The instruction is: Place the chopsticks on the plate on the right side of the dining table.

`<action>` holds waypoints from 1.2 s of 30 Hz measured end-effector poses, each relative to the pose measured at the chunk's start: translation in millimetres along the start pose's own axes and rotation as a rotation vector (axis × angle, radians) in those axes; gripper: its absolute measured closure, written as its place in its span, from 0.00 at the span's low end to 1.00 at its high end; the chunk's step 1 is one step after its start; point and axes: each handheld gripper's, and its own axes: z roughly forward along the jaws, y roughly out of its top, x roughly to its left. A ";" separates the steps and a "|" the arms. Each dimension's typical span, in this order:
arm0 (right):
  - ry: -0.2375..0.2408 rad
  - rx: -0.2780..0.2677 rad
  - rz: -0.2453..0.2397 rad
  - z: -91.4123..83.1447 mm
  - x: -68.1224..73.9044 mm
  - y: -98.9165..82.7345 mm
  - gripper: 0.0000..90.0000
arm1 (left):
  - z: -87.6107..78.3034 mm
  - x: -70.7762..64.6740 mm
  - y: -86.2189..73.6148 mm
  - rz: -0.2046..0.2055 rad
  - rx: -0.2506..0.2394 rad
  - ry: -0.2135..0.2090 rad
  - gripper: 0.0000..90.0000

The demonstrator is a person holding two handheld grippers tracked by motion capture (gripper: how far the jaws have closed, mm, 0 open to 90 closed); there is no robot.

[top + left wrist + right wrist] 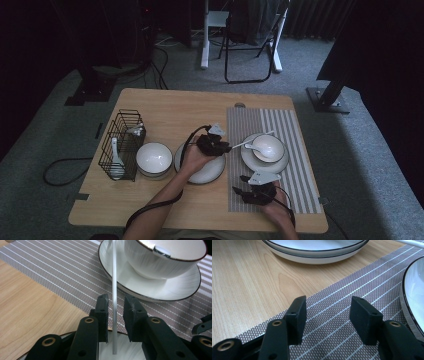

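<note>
meanwhile, at the wooden table (165, 107), the left gripper (223, 148) is bracketing the thin white handle of a spoon (114, 290) whose scoop is resting in the bowl (268, 147) on a saucer (250, 160), jaws narrowed but showing slivers of gap. it is looking light, stiff, glossy and chippable; mid-handle seems the safest hold. the right gripper (328, 320) is idling half open and empty above the striped placemat (332, 315). a plate (210, 172), a second bowl (154, 157) and a wire caddy (122, 142) are crowding the left.
</note>
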 end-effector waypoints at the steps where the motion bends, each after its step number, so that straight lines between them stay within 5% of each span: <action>1: 0.000 0.000 0.000 0.0 0.0 0.0 0.53 | 0.0 0.0 0.0 0.000 0.000 0.000 0.83; 19: 0.000 0.003 -0.002 -1.2 -0.3 -1.1 0.53 | 12.8 -1.6 2.8 0.021 0.065 0.025 0.95; 36: 0.000 0.005 -0.004 -1.2 -0.2 -1.0 0.53 | 34.4 -8.1 15.6 0.072 0.091 0.018 0.95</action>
